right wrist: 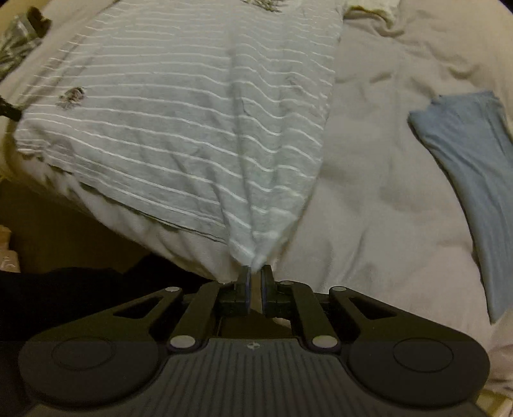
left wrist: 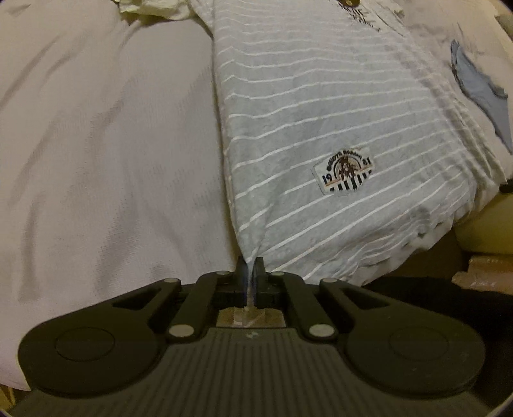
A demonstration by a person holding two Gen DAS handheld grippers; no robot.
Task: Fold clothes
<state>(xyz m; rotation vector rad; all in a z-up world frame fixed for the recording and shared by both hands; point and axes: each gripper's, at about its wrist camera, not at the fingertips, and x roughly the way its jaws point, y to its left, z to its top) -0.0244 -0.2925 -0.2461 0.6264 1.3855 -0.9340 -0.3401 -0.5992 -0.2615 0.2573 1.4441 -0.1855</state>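
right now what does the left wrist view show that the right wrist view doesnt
Only the left wrist view shows the left tongs shut on the striped shirt's near left corner, and the sewn patch reading clearly as 19 and 81. Only the right wrist view shows the right tongs pinching the near right corner, and a dark patterned item at the far left edge. Both share the striped shirt on the pale bedsheet, a folded blue cloth and a pale yellow garment at the far end.
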